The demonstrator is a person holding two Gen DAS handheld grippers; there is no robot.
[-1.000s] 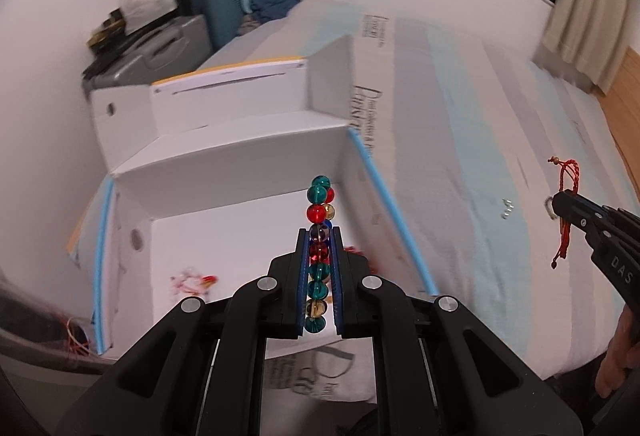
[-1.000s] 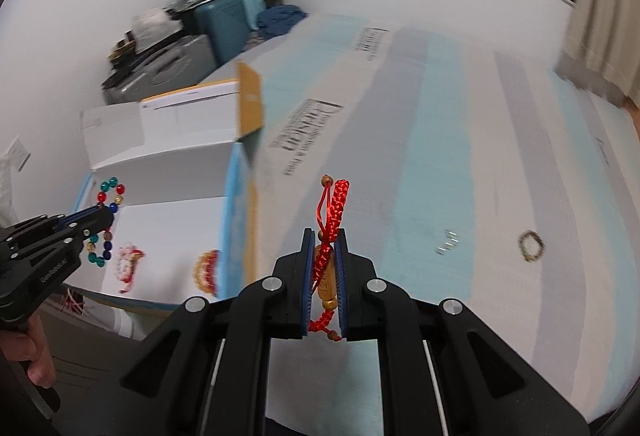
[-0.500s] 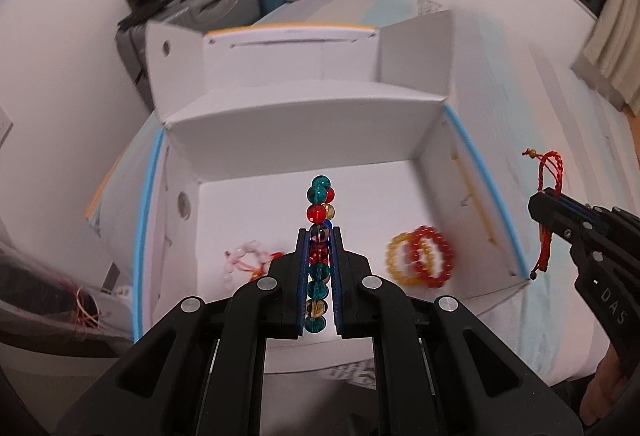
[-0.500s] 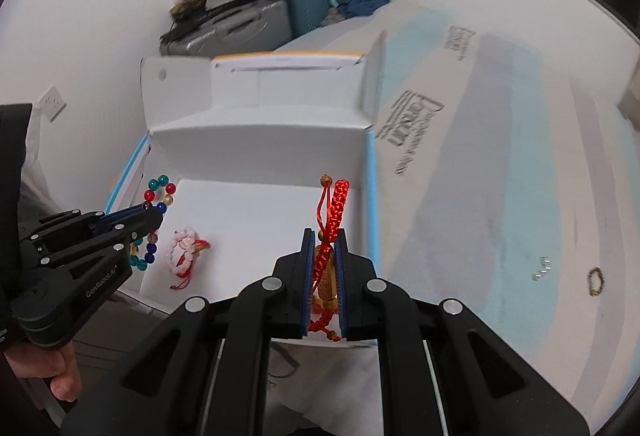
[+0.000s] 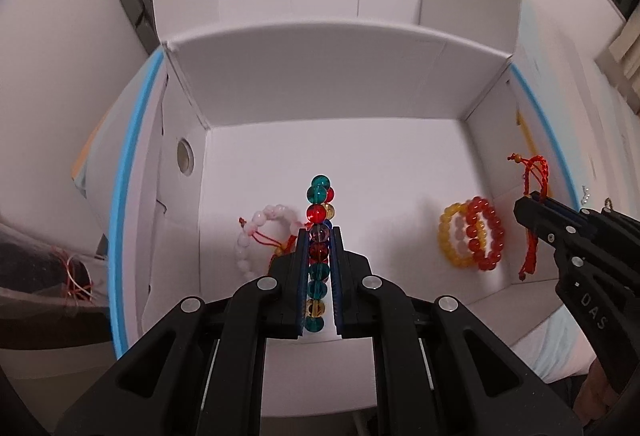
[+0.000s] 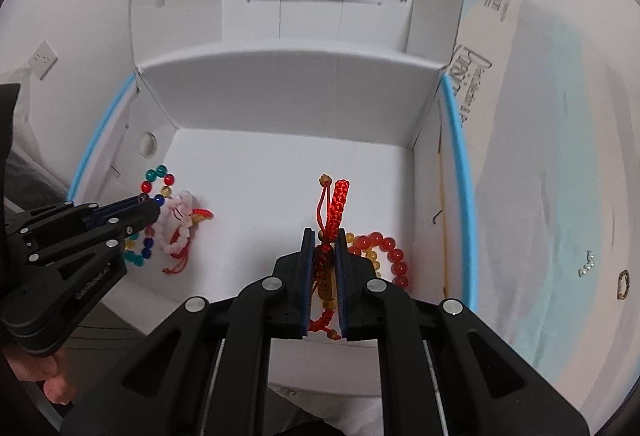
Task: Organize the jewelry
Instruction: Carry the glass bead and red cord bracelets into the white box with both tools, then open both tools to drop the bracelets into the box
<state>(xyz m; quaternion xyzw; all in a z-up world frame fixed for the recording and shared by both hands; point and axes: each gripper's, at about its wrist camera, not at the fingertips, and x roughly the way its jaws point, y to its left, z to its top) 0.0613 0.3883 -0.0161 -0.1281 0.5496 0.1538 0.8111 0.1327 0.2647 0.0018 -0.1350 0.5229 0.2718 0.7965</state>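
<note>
I am hovering both grippers over the white box (image 5: 320,75). My left gripper (image 5: 319,236) is clamping the multicolour bead bracelet (image 5: 319,191); my right gripper (image 6: 325,236) is pinching the red cord bracelet (image 6: 334,201). On the box floor are lying a pink bracelet (image 5: 256,224) and red and yellow bracelets (image 5: 472,236). Only the right view is showing small rings (image 6: 586,264) out on the bed (image 6: 560,115).

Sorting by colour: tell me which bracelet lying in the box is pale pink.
The pale pink bead bracelet with red cord, lying left; the other two lying right are yellow and red.
</note>
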